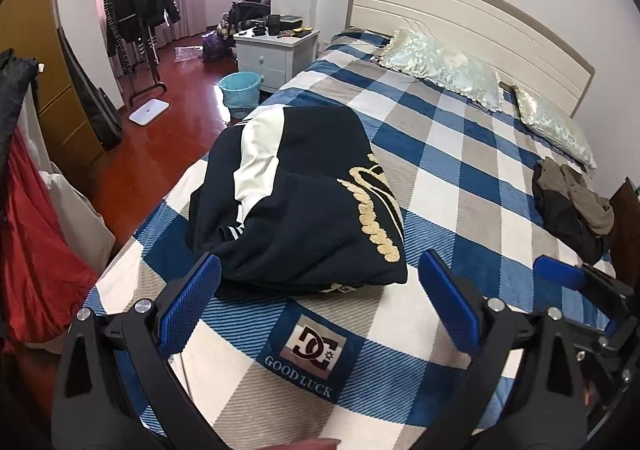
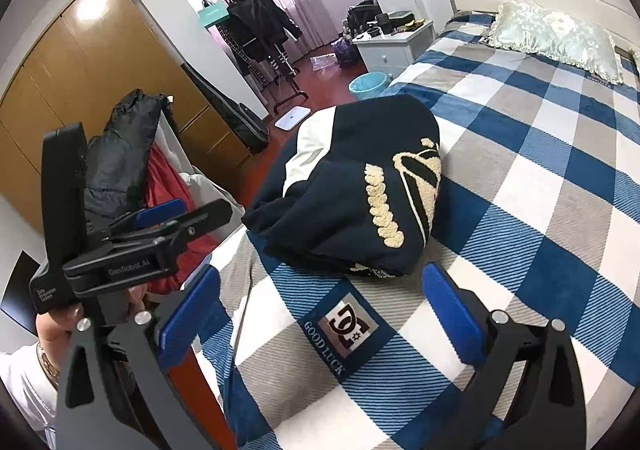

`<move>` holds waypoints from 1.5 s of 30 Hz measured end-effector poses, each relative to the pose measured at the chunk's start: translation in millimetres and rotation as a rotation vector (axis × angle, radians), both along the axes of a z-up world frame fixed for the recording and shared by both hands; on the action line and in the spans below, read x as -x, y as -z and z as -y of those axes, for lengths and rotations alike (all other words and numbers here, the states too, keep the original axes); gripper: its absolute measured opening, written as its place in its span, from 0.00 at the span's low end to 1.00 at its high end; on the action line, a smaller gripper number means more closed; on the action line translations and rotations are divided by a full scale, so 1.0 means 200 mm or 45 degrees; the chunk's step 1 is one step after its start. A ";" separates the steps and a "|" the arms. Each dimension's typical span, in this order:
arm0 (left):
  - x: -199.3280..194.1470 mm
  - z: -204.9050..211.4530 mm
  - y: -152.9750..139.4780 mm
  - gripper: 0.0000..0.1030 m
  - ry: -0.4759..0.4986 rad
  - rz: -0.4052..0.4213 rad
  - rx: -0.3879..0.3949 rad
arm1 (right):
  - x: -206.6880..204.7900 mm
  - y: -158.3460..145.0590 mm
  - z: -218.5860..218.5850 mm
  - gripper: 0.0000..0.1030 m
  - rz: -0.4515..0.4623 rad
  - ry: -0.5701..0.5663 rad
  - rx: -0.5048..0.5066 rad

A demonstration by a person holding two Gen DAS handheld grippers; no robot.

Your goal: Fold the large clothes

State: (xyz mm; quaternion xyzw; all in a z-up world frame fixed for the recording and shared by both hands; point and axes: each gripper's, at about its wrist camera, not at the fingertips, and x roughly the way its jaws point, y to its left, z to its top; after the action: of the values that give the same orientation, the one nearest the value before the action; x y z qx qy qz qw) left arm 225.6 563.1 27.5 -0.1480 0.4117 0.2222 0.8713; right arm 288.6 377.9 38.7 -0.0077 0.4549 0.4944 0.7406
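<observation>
Navy jacket [image 1: 304, 202], white sleeve panel and cream looped lettering uppermost, folded into a thick bundle on the checked blanket [image 1: 460, 178]. Lying near the foot end of that blanket, toward its floor-side edge, just beyond the "GOOD LUCK" logo patch [image 1: 318, 346].

Left gripper [image 1: 320, 298]: blue-padded fingers spread wide, nothing between them, held above the blanket short of the jacket's near hem. No contact with the jacket seen. Seen side-on from the right wrist view [image 2: 160, 218], held in a hand [image 2: 52, 326] off the blanket's floor-side edge.

Right gripper [image 2: 320, 306]: fingers likewise spread wide and empty, straddling the logo patch [image 2: 348, 330], apart from the jacket's near edge. Also visible at the right margin of the left wrist view [image 1: 560, 274].

Two pale embroidered pillows [image 1: 444, 66] at the head of the blanket, against the headboard [image 1: 460, 10]. Small heap of dark and khaki clothes [image 1: 572, 206] on the blanket's wall-side edge, well apart from the jacket.

Off the blanket's floor side: turquoise bucket [image 1: 240, 90], white bedside cabinet [image 1: 272, 54], white scale [image 1: 149, 111] on red-brown floor, coat rack [image 1: 140, 10] with dark garments, red and dark clothing [image 2: 132, 166] piled near the wardrobe [image 2: 80, 62].
</observation>
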 end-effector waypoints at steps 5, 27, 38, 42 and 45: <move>0.00 -0.01 0.01 0.94 -0.009 -0.009 -0.008 | 0.00 0.02 -0.01 0.96 0.001 -0.003 0.011; 0.01 -0.03 0.00 0.94 -0.011 0.004 -0.004 | -0.02 0.01 -0.02 0.96 0.009 0.014 0.008; 0.02 -0.04 0.00 0.94 -0.013 0.003 -0.004 | -0.02 0.01 -0.02 0.96 0.001 0.032 0.002; 0.02 -0.04 0.00 0.94 -0.011 0.002 -0.007 | -0.03 0.02 -0.02 0.96 0.005 0.031 -0.001; 0.03 -0.04 0.00 0.94 -0.013 0.003 -0.007 | -0.03 0.02 -0.02 0.96 -0.002 0.033 -0.001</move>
State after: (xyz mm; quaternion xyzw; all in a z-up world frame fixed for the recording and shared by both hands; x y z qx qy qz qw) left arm 219.4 570.9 28.2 -0.1480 0.4091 0.2278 0.8711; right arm 294.4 381.2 35.5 -0.0011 0.4552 0.4849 0.7468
